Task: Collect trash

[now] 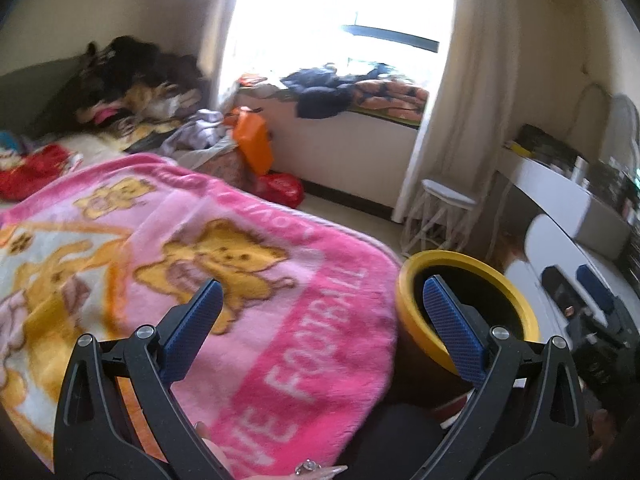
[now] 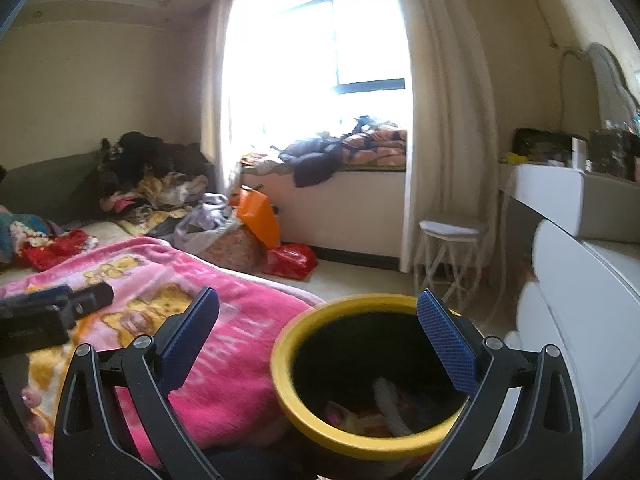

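Beside the bed, the yellow bin (image 2: pixel 362 368) sits under my right gripper (image 2: pixel 318 336) — trash (image 2: pixel 384 408) lies inside. Both grippers are wide open and empty; my left gripper (image 1: pixel 322 314) hangs over the pink blanket (image 1: pixel 192 264) — a white stool (image 2: pixel 450 256) stands nearby.

Left wrist view: low over the blanket (image 1: pixel 224 280), facing the window (image 1: pixel 344 32), bin (image 1: pixel 408 300) close at right. Right wrist view: directly above the bin (image 2: pixel 288 380), looking into it, same heading. Shared: blanket, bin, window, stool (image 1: pixel 444 200), bed clutter.
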Demonstrator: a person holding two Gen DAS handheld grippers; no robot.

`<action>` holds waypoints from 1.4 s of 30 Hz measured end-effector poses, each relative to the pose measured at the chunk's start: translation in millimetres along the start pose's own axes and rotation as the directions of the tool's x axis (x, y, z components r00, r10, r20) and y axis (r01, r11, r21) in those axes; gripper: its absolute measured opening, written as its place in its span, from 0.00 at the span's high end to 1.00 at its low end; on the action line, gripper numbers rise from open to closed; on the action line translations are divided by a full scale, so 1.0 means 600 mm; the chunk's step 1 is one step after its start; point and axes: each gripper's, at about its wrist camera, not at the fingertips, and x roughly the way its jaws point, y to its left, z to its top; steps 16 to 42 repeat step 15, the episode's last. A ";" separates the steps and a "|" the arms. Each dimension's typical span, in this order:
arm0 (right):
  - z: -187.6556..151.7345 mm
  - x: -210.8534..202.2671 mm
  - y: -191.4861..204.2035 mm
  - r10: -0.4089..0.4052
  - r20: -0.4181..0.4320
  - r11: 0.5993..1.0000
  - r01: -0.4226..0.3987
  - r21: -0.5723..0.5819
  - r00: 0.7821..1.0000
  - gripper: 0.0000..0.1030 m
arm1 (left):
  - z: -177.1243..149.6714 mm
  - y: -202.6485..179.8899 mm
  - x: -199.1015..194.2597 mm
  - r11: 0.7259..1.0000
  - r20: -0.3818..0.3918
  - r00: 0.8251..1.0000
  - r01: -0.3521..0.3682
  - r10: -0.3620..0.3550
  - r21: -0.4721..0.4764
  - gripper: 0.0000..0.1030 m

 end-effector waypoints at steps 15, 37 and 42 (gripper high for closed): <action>-0.029 0.154 0.536 0.633 -0.531 0.646 -0.762 -0.038 0.563 0.06 | -0.087 0.525 -0.119 0.622 -0.321 0.714 -0.700 0.622 -0.350 0.10; -0.029 0.154 0.536 0.633 -0.531 0.646 -0.762 -0.038 0.563 0.06 | -0.087 0.525 -0.119 0.622 -0.321 0.714 -0.700 0.622 -0.350 0.10; -0.029 0.154 0.536 0.633 -0.531 0.646 -0.762 -0.038 0.563 0.06 | -0.087 0.525 -0.119 0.622 -0.321 0.714 -0.700 0.622 -0.350 0.10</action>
